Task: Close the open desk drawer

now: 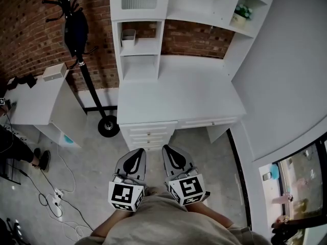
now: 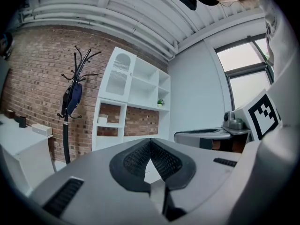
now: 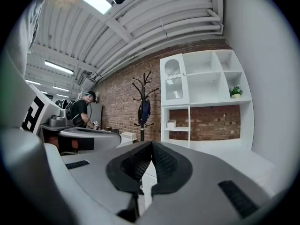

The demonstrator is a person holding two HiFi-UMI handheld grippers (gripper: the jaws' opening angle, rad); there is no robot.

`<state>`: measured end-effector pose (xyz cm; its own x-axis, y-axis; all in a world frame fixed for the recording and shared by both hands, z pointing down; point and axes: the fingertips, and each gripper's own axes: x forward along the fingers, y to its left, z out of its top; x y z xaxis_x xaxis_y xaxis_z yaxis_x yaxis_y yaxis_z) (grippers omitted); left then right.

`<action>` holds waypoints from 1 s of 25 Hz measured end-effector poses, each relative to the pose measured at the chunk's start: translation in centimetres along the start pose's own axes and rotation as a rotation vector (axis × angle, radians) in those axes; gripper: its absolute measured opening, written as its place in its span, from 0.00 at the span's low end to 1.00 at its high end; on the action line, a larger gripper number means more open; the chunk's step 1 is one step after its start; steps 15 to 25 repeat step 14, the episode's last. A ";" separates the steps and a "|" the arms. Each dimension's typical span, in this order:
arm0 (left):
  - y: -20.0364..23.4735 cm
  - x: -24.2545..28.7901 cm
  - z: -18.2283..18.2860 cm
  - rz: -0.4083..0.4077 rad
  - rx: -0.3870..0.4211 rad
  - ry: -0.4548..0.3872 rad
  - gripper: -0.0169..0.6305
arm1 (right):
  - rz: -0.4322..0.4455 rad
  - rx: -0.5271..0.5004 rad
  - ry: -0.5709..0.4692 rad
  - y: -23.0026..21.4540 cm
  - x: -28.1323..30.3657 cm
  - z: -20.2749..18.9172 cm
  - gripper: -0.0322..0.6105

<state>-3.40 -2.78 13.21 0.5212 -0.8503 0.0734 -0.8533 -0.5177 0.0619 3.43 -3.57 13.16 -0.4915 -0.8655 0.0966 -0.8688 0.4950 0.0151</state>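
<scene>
White desk [image 1: 179,93]: stands against the brick wall [image 1: 30,29] with a shelf hutch [image 1: 140,45] on top, straight ahead of the person.
Drawer stack [image 1: 148,134]: sits under the left part of the desk, its knobbed fronts one above another. A shallow drawer front [image 1: 212,122] runs to its right beneath the top.
Open drawer: not settled from the steep head view. The lower fronts seem to step forward a little, which may only be the viewing angle, so it cannot be told which one stands out.
Left gripper [image 1: 138,151]: fingers clenched tip to tip with nothing between them. It points about level at the stack, short of it and not touching.
Right gripper [image 1: 167,148]: fingers likewise clenched and empty. It sits just beside the left one and is aimed at the stack's right edge.
Bearing: the drawer fronts lie directly ahead of both pairs of fingers, with their long axis running left to right across the line the fingers point along. A closing push would likely go straight forward, square to the front.
Nearer hand: both stand about equally far off. The left one lines up better with the knobs and looks the more natural to push with.
Also present: coat stand [image 1: 76,29] and a white side table [image 1: 36,101], both off to the left and well apart from the drawers.
</scene>
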 end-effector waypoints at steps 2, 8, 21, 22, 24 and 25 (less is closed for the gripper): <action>-0.2 -0.1 0.0 -0.006 0.014 0.001 0.05 | 0.002 0.003 0.004 0.1 -0.2 -0.1 0.10; -0.6 0.1 0.2 -0.023 0.025 0.003 0.05 | 0.012 0.004 0.002 0.0 -0.2 0.1 0.10; -1.3 0.3 0.0 -0.035 0.037 -0.001 0.05 | 0.010 -0.003 -0.003 -0.2 -0.6 0.1 0.10; -1.3 0.3 0.0 -0.035 0.037 -0.001 0.05 | 0.010 -0.003 -0.003 -0.2 -0.6 0.1 0.10; -1.3 0.3 0.0 -0.035 0.037 -0.001 0.05 | 0.010 -0.003 -0.003 -0.2 -0.6 0.1 0.10; -1.3 0.3 0.0 -0.035 0.037 -0.001 0.05 | 0.010 -0.003 -0.003 -0.2 -0.6 0.1 0.10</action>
